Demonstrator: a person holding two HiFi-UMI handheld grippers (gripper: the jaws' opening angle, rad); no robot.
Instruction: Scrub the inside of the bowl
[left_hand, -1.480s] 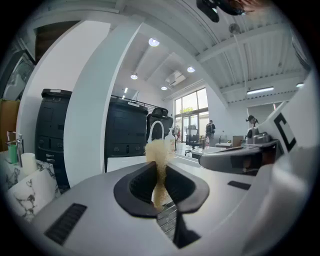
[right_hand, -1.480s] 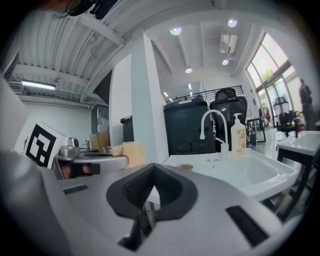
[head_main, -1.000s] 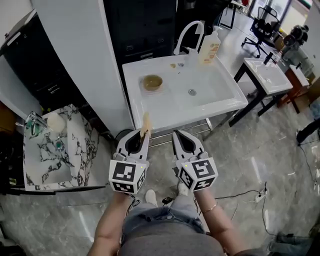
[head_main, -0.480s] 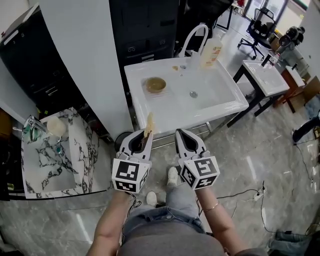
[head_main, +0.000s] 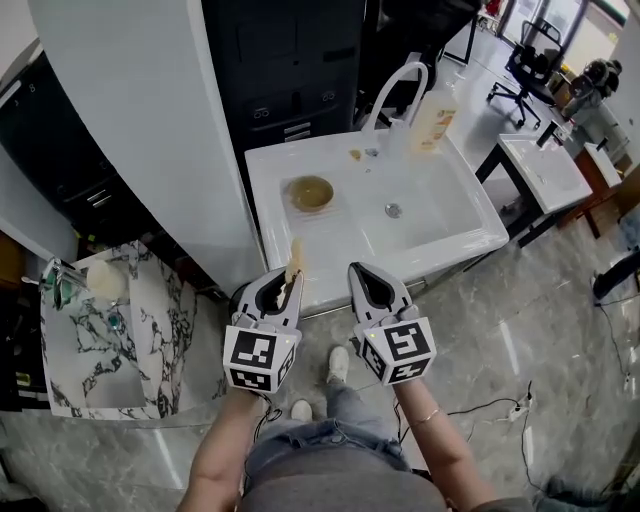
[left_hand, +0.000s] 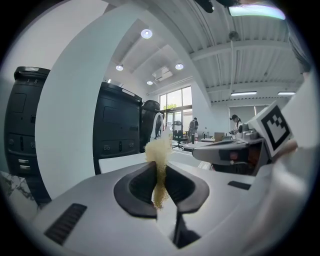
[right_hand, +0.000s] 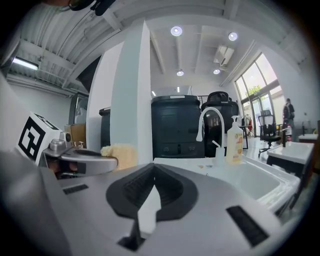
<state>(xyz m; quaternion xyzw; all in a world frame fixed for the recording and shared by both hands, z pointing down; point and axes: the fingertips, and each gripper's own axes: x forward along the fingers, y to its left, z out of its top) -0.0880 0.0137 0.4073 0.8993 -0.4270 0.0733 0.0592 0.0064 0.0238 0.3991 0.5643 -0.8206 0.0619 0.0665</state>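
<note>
Nearer now, bowl (head_main: 312, 193) well beyond sponge (head_main: 293, 256) in left gripper (head_main: 288, 272)

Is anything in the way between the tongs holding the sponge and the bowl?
No, nothing I can see. The left tongs pinch the sponge just in front of the white sink, and the bowl sits on the sink's left ledge. Only bare white sink lies between them.

My left gripper (head_main: 283, 284) pinches a sponge (head_main: 293, 255); beside it, my right gripper (head_main: 366, 284) is closed and empty.
</note>
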